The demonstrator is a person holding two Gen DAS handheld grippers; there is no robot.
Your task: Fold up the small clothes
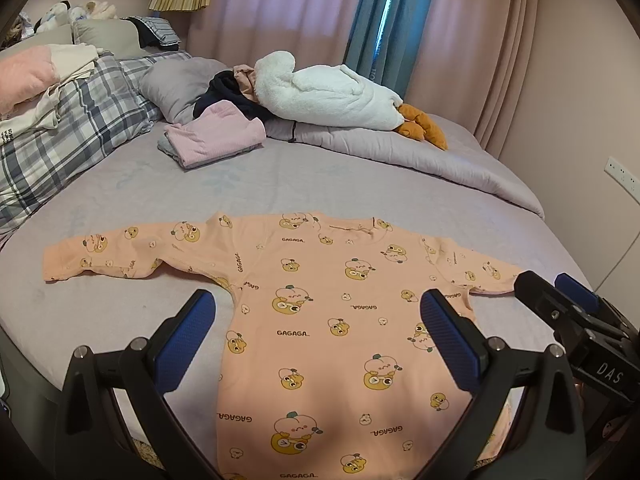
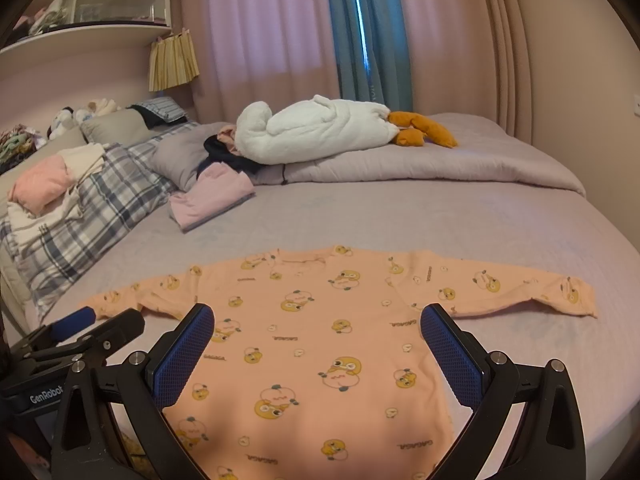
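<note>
Cropping shirt (image 1: 320,320) hem — frame edge

Lilac bed (image 1: 360,184), pink curtains (image 1: 280,4)

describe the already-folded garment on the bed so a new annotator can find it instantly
Start at the lilac bed, then look to its far left by the plaid quilt. The folded pink garment lies in front of the grey pillow. Unlike the spread-out peach printed top, it is plain and compact.

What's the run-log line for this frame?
stage: pre-fold | peach shirt: flat on bed, sleeves spread | left gripper: open | right gripper: open
</note>
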